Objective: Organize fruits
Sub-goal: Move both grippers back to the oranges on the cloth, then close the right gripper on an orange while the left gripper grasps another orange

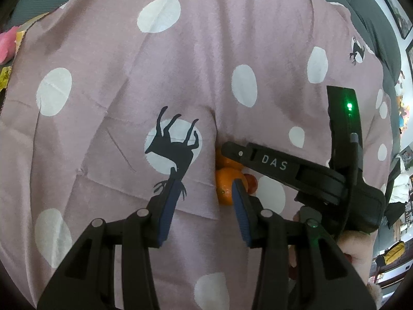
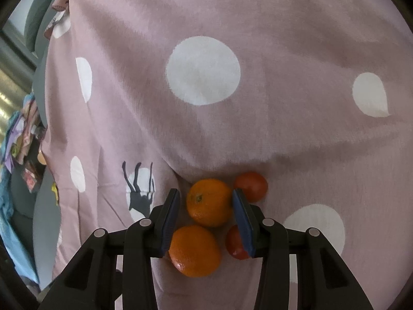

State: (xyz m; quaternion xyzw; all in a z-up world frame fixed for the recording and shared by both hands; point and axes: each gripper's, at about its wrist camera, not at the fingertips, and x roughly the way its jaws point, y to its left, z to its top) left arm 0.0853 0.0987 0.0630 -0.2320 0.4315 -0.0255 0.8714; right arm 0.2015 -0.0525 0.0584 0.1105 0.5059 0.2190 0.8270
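Two oranges and two red fruits huddle in a dip of a pink cloth [image 2: 258,129] with white dots. In the right wrist view my right gripper [image 2: 206,192] stands open around the farther orange [image 2: 209,202]; its right pad touches the fruit and a thin strip of cloth shows at the left pad. The nearer orange [image 2: 195,252] and a red fruit [image 2: 232,242] lie under the fingers, and another red fruit [image 2: 251,186] sits beyond. My left gripper [image 1: 206,182] is open over cloth, with an orange [image 1: 224,186] at its right fingertip. A cloth fold hides part of the pile.
A hand [image 1: 356,245] holds the right gripper, whose finger [image 1: 271,164] reaches across from the right. Grey cushions [image 1: 374,25] border the cloth at the back. Coloured clutter [image 2: 23,134] lies past the cloth's left edge. The pink cloth [image 1: 103,77] spreads wide to the left.
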